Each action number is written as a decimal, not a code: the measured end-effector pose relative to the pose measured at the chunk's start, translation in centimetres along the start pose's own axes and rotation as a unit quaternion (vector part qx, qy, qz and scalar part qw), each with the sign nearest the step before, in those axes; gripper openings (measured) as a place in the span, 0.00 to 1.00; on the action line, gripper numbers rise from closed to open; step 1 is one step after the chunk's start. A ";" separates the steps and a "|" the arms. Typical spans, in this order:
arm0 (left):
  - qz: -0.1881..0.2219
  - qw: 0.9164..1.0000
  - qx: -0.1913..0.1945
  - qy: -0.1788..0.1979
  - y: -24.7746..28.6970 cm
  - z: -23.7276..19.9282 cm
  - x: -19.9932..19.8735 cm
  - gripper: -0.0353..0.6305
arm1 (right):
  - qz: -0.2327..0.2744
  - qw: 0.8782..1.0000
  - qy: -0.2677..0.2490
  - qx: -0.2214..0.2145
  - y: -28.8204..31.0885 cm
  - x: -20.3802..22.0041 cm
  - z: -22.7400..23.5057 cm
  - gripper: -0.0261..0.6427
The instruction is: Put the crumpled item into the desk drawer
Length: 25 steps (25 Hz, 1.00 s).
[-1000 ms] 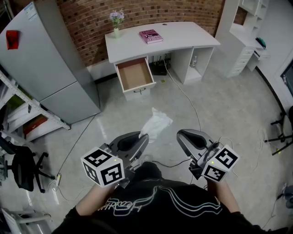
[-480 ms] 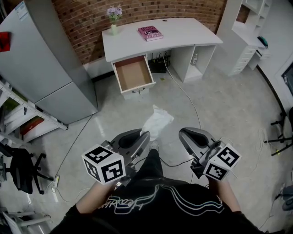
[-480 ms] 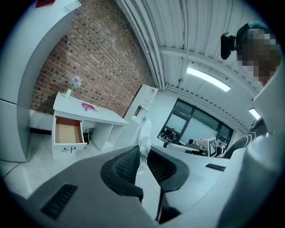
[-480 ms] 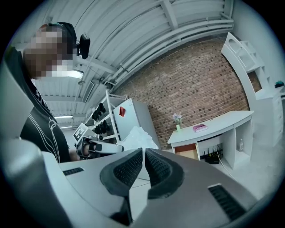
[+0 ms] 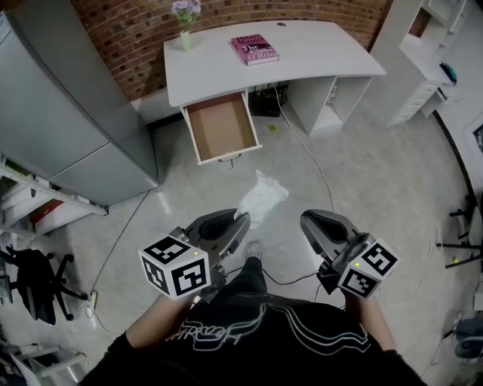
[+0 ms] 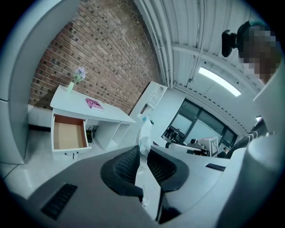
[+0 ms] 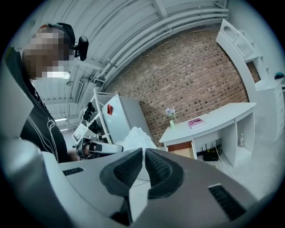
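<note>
The crumpled item (image 5: 261,199) is a white wad of thin sheet, held up over the floor in front of me. My left gripper (image 5: 243,219) is shut on its lower end; in the left gripper view the wad (image 6: 143,141) stands pinched between the black pads. The right gripper (image 5: 306,219) is level with it to the right, shut with nothing in it (image 7: 144,152). Ahead stands the white desk (image 5: 317,53), and its drawer (image 5: 220,128) is pulled out, showing a bare brown bottom. The drawer (image 6: 67,136) also shows in the left gripper view.
A pink book (image 5: 254,48) and a small vase of flowers (image 5: 185,16) sit on the desk. A grey cabinet (image 5: 60,98) stands at the left, a black office chair (image 5: 34,275) at the lower left. A cable (image 5: 303,151) runs across the floor from the desk.
The desk and its open drawer have come nearer in the head view. Both grippers keep their places in front of me, the left still holding the wad.
</note>
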<state>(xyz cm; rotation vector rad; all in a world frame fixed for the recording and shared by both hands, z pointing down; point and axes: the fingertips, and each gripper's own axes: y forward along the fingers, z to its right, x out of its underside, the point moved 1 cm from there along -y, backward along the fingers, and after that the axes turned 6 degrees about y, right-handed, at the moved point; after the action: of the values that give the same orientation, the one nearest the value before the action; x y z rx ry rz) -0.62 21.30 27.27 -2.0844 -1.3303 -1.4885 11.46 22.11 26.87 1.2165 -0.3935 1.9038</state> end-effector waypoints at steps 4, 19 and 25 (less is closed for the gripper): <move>-0.009 1.000 -0.015 -0.014 3.7 -6.4 -3.0 0.15 | -0.015 1.000 0.010 -0.001 5.6 -3.1 5.0 0.11; -0.033 0.998 -0.048 -0.038 12.2 -21.0 -6.5 0.15 | -0.055 0.998 0.025 0.000 16.6 -6.3 16.0 0.11; -0.030 0.996 -0.065 -0.049 13.2 -24.5 -6.4 0.15 | -0.069 0.997 0.030 -0.007 18.9 -5.8 17.8 0.11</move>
<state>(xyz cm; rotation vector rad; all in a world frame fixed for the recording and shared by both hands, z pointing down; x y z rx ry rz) -5.72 -5.20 36.49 -2.2434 -1.3763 -1.5541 8.66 -3.50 33.59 1.1442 -0.2823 1.8126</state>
